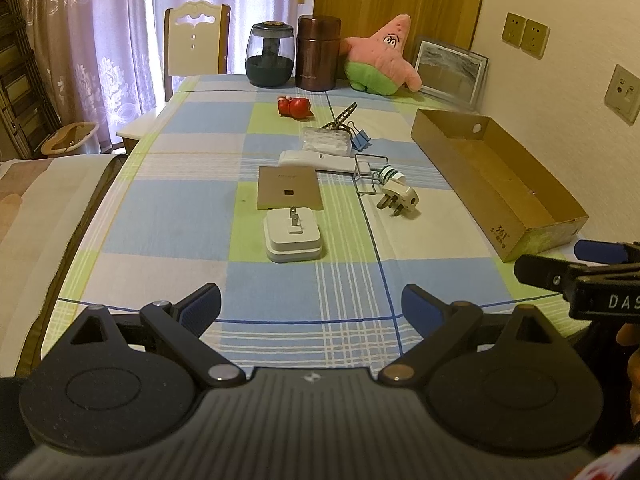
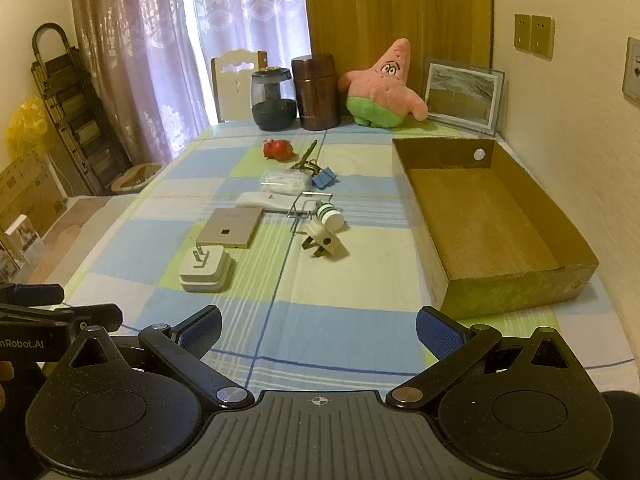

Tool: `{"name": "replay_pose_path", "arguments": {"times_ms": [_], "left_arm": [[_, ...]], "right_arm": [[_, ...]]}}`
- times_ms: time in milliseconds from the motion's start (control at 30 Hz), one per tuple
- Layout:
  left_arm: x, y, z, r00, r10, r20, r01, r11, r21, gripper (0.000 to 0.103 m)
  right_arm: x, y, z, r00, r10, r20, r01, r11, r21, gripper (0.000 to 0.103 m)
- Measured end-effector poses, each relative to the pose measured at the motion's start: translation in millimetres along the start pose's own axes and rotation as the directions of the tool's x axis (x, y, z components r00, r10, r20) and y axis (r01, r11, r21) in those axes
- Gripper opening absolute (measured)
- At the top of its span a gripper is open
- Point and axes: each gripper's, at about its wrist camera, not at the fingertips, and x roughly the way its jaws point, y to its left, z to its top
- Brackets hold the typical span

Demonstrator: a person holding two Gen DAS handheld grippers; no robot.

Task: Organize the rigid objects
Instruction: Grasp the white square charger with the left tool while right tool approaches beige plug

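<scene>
My left gripper (image 1: 311,304) and right gripper (image 2: 319,330) gape wide, holding nothing; cardboard box (image 2: 496,216) at two o'clock, white charger (image 1: 293,240) at twelve.

I'm in a home dining room: ahead of my fingers a checked tablecloth (image 1: 192,216), chair (image 1: 196,42), lace curtains (image 1: 120,20), plush toy (image 1: 380,54), framed picture (image 1: 450,68).

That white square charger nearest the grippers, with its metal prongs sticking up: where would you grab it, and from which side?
Probably by the white square charger's two flat opposite side walls, coming down from above with the open left gripper, which sits almost straight in front of it. It lies flat on the tablecloth with the prongs pointing up; they look too thin and narrow for a steady hold, whereas the side walls are broad and parallel.
</scene>
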Motion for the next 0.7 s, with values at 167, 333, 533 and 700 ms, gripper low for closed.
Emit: {"name": "replay_pose_path", "arguments": {"times_ms": [167, 333, 533, 700], "left_arm": [[12, 8, 5, 1.0, 0.007, -0.011, -0.007, 1.0, -0.004, 0.095], [29, 15, 13, 0.999, 0.031, -0.01, -0.031, 1.0, -0.002, 0.095], [62, 19, 24, 0.999, 0.046, -0.019, -0.045, 0.999, 0.025, 0.095], [89, 20, 29, 0.999, 0.047, -0.016, -0.046, 0.998, 0.042, 0.095]], "right_arm": [[12, -2, 1, 1.0, 0.006, -0.005, -0.006, 1.0, -0.003, 0.101], [31, -5, 5, 1.0, 0.02, -0.002, -0.02, 1.0, -0.013, 0.101], [56, -10, 10, 1.0, 0.03, -0.002, -0.03, 0.999, -0.014, 0.101], [77, -16, 12, 0.999, 0.043, -0.001, -0.043, 0.999, -0.025, 0.101]]}}
